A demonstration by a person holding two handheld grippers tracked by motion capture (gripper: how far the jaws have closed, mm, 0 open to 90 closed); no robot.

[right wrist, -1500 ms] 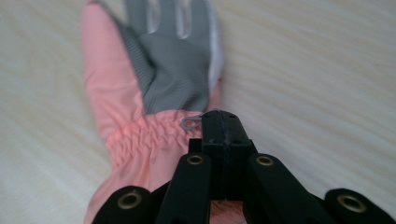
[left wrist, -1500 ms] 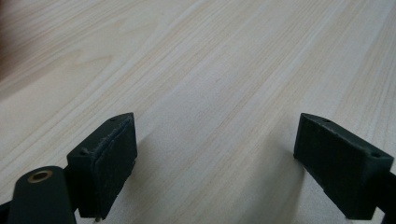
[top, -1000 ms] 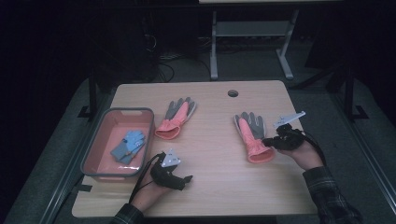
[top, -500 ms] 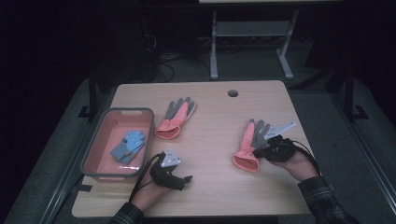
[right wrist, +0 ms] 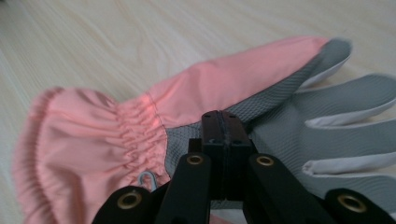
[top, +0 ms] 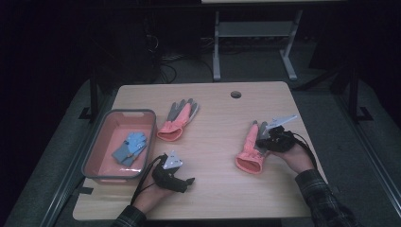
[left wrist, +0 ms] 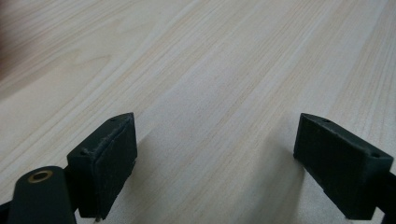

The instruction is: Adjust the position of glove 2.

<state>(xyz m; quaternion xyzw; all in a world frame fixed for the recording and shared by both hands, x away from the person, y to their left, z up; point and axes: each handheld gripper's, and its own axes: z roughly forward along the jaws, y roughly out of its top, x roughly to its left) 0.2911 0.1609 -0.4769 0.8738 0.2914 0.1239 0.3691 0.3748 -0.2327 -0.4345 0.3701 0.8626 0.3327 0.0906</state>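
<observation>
- Black left gripper [top: 189, 181] with grey three-cornered plate and trailing black cable.
- Black right gripper [top: 261, 140], same plate.
- Jaws: flat black pads, brass-coloured rivets (visible in both gripper views).
- Dark plaid sleeves [top: 326, 201].

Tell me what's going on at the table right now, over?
Right gripper shut on pink-and-grey glove. Left gripper open, low over bare table. Second glove and basket apart, nothing in the way.
</observation>
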